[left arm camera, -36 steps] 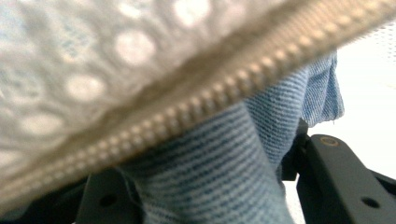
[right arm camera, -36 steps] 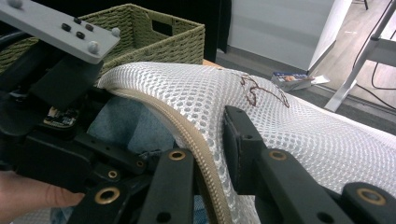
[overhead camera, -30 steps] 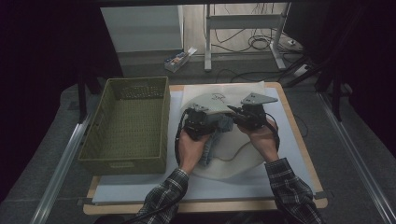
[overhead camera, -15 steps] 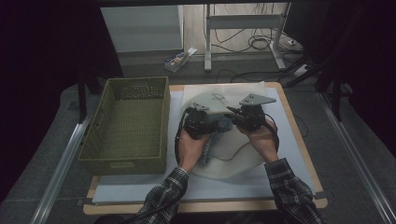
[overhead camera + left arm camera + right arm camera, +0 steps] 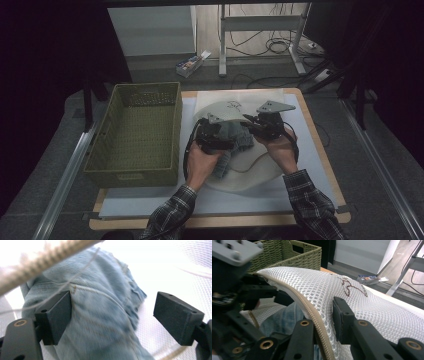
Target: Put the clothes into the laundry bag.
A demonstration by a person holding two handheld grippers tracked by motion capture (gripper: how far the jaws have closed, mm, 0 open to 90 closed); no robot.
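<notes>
Mid-tabletop, the right gripper point(image 5: 322, 322) pinches the mesh bag's point(image 5: 372, 305) zipper edge; the left gripper point(image 5: 112, 315), jaws spread, straddles the denim point(image 5: 100, 315). The basket point(image 5: 132, 130) sits along the left edge.

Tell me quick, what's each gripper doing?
Left gripper: open around the light blue denim garment.
Right gripper: shut on the white mesh laundry bag edge.

White open-weave mesh bag point(image 5: 367, 305), matt, edged with tan ribbed zip tape point(image 5: 312, 312). Faded blue denim point(image 5: 100, 315), twill-textured, frayed at edge. Olive woven wicker basket point(image 5: 135, 132), coarse. Matt black plastic pads point(image 5: 178, 316). Pale wooden board point(image 5: 320, 145) under smooth white sheet point(image 5: 310, 150). Plaid cloth sleeves point(image 5: 312, 202).
</notes>
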